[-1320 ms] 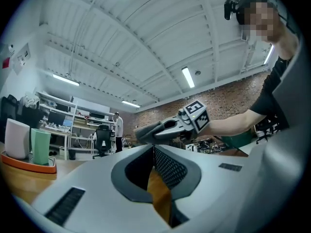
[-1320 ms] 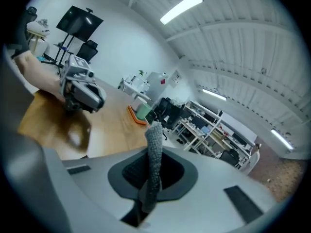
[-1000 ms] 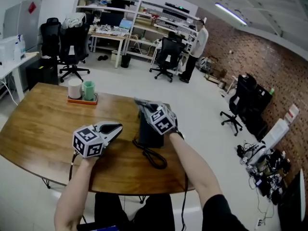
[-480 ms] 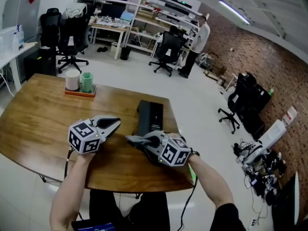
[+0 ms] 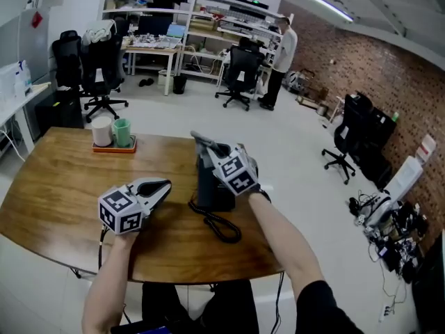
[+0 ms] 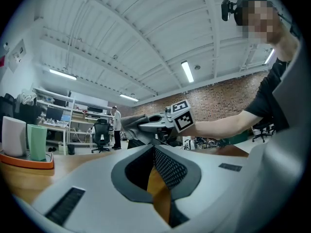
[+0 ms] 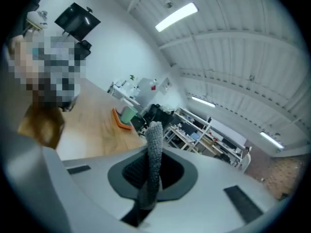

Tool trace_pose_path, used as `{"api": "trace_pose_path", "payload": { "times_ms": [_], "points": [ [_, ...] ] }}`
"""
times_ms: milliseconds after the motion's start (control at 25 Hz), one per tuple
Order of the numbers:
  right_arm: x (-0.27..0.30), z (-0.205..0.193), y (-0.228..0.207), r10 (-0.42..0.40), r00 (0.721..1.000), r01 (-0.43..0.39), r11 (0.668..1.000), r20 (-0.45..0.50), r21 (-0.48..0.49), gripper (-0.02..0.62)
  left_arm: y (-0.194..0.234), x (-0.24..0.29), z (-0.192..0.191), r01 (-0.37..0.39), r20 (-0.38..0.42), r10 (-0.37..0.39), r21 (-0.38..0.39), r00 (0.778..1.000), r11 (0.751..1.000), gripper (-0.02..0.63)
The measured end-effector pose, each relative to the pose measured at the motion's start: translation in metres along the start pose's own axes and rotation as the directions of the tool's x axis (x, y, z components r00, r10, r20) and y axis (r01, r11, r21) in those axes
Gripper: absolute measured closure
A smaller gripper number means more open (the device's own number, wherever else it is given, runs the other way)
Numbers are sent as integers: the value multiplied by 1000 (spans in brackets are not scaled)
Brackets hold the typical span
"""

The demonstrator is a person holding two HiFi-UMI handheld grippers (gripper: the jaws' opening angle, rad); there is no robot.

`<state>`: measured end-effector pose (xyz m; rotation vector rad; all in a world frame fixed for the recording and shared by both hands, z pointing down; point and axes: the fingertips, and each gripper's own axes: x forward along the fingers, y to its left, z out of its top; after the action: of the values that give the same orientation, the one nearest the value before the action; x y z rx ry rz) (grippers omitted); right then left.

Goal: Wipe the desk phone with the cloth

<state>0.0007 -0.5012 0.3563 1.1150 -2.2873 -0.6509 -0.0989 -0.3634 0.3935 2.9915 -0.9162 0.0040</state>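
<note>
- Worktop [image 5: 55, 186]: carries the phone [image 5: 208, 190] right of centre, its cord [image 5: 221, 228] trailing toward the person.
- Right tool [image 5: 199, 140]: pinches the cloth [image 7: 154, 144] over the phone's far end. Best to lay the cloth flat and press lightly.
- Left tool [image 5: 163, 186]: jaws slightly apart and empty, beside the phone. It could steady the phone against sliding.
</note>
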Motion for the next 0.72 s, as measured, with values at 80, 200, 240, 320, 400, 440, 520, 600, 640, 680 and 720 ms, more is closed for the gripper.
{"api": "trace_pose_path", "payload": {
  "times_ms": [80,200,240,320,400,440,520,600,640,680,720],
  "points": [
    [12,-6,-2,-2,1000,2,1000,-26,8,571,-2,-1,1,0,-1,0,1,1000,1000,598],
    [14,-12,7,46,997,-47,999,-58,-25,571,-5,0,3,3,-5,-3,10,1000,1000,598],
    [11,-14,15,79,995,-82,996,-69,-46,571,-5,1,4,4,-8,-4,14,1000,1000,598],
    [2,-17,36,151,984,-160,982,-91,-104,571,-6,1,6,4,-12,-4,19,1000,1000,598],
    [-17,-17,61,220,970,-235,958,-107,-164,571,-7,1,7,4,-13,-3,23,1000,1000,598],
    [-29,-18,75,256,960,-275,942,-115,-192,571,-7,2,7,4,-14,-4,24,1000,1000,598],
    [-55,-20,108,332,934,-356,900,-133,-251,571,-7,1,7,5,-16,-5,24,1000,1000,598],
    [-82,-25,142,420,893,-450,836,-163,-313,571,-7,1,7,5,-15,-4,24,1000,1000,598],
    [-97,-29,157,466,864,-503,792,-189,-346,571,-8,1,7,5,-15,-5,25,1000,1000,598],
    [-110,-33,170,505,834,-551,744,-221,-378,571,-8,2,7,7,-15,-6,25,1000,1000,598],
    [-119,-35,177,528,812,-582,705,-246,-405,571,-8,3,7,8,-16,-7,26,1000,1000,598]
  ]
}}
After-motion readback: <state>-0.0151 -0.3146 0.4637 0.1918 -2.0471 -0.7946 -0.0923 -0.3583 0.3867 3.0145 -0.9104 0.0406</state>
